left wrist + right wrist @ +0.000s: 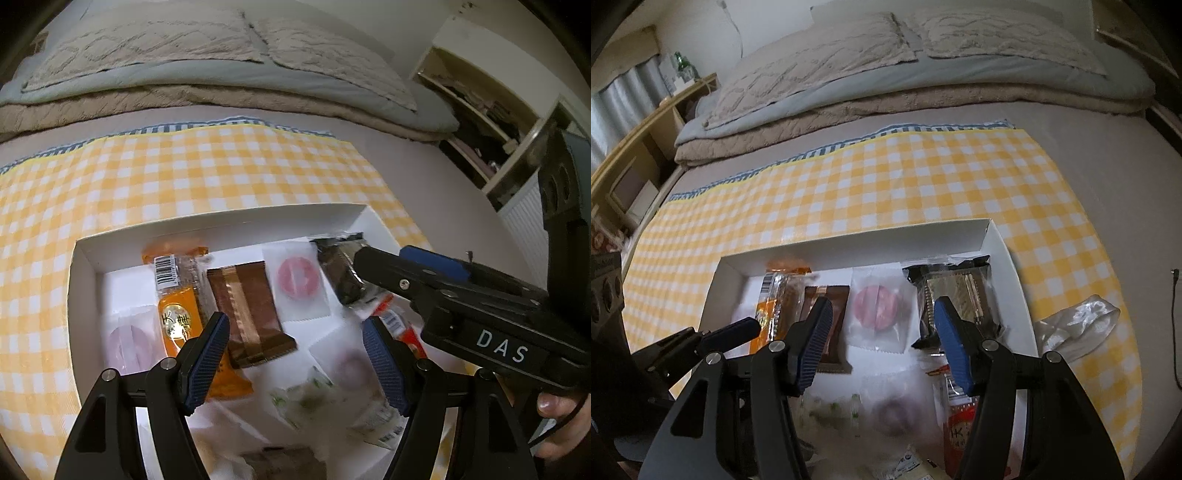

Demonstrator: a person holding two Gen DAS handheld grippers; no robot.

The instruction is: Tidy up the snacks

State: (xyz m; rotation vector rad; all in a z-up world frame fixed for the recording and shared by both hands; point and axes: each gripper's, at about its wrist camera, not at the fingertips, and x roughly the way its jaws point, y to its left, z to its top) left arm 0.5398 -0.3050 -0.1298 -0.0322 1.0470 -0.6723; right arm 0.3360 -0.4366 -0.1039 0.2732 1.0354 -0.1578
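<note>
**Both tongs spread over the snack box**

The left tongs [297,360] hang with fingers spread and nothing between them, low over the white box [221,218]. The right tongs [882,345] are likewise spread and empty, over the same box [857,236]; in the left view their black body reaches in from the right.

The box lies on a yellow checked cloth [166,173] spread on a bed. Inside, along the far wall from left to right: an orange packet [177,295], a brown packet [247,314], a clear pouch with a pink disc [297,282], and a dark packet [341,273]. Nearer lie a red packet [960,432], a purple-disc pouch [892,413] and a blurred green-white wrapper [306,398].
</note>
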